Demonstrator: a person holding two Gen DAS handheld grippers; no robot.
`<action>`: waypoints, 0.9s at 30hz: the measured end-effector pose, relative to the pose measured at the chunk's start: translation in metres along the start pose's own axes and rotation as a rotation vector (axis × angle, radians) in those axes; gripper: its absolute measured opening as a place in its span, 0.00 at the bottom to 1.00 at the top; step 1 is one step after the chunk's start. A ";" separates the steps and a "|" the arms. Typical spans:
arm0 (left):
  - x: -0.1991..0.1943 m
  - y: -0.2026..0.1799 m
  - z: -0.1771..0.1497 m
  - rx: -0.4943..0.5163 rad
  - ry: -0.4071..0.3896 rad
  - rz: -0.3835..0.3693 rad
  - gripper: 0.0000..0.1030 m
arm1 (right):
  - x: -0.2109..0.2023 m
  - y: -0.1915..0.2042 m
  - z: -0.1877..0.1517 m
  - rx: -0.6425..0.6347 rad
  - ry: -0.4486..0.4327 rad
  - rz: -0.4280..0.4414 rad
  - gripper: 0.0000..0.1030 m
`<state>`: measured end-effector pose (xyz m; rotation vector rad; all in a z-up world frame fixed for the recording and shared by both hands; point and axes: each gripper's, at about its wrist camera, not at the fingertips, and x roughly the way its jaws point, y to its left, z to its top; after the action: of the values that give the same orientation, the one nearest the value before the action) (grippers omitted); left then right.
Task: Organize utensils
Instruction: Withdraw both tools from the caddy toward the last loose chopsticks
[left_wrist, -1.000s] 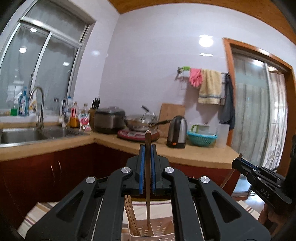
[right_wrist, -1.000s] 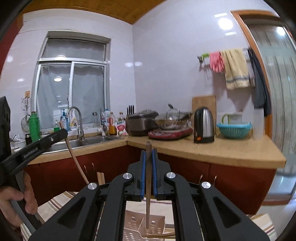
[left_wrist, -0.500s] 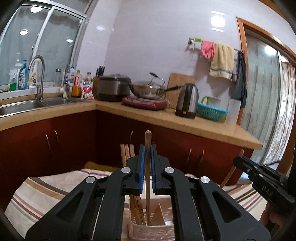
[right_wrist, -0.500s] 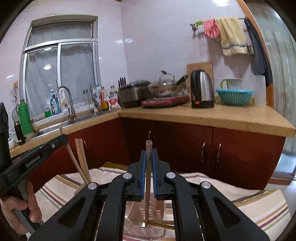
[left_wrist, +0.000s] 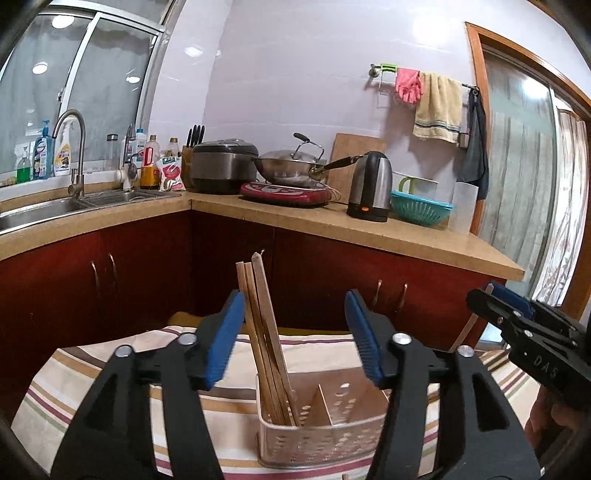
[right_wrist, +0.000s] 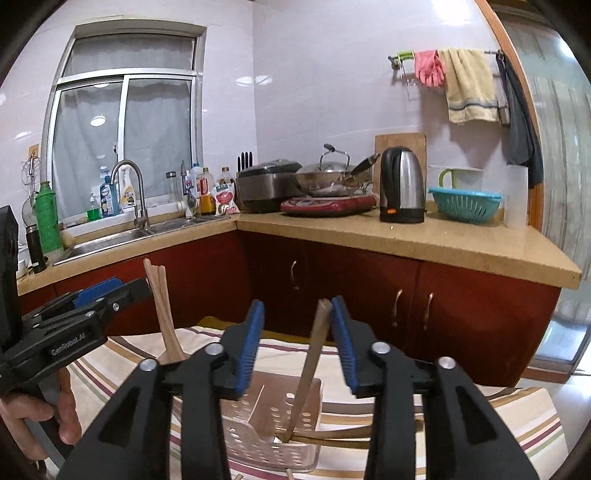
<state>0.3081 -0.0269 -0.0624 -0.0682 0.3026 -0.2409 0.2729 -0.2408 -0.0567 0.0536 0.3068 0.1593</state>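
A white perforated utensil holder (left_wrist: 332, 435) stands on a striped cloth. Several wooden chopsticks (left_wrist: 258, 325) stand in its left compartment and lean left. My left gripper (left_wrist: 295, 332) is opening around them; they pass close by its left pad without being pinched. In the right wrist view my right gripper (right_wrist: 297, 314) is opening too. One chopstick (right_wrist: 312, 354) leans loose against its right pad, with its lower end in the holder (right_wrist: 258, 417). Each gripper shows in the other's view: the right gripper (left_wrist: 491, 299) and the left gripper (right_wrist: 110, 291).
The striped cloth (left_wrist: 92, 369) covers the table. More chopsticks (right_wrist: 351, 435) lie flat by the holder's right side. Dark red cabinets (right_wrist: 461, 295) and a counter with a kettle (right_wrist: 402, 192), a wok and a sink stand close behind.
Both grippers sank toward the holder, then their jaws parted and let go of a chopstick each. The left one's chopstick now leans with the others; the right one's tilts against the right pad.
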 end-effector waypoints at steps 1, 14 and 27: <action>-0.005 0.000 0.000 0.004 -0.002 -0.008 0.60 | -0.005 0.001 0.001 -0.005 -0.007 -0.001 0.43; -0.067 -0.015 -0.018 0.053 -0.006 -0.048 0.77 | -0.066 0.001 0.003 -0.010 -0.062 0.007 0.57; -0.118 -0.025 -0.099 0.079 0.091 -0.038 0.77 | -0.133 -0.008 -0.070 -0.016 -0.030 -0.037 0.57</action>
<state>0.1633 -0.0257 -0.1208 0.0151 0.3825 -0.2942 0.1275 -0.2690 -0.0843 0.0348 0.2764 0.1244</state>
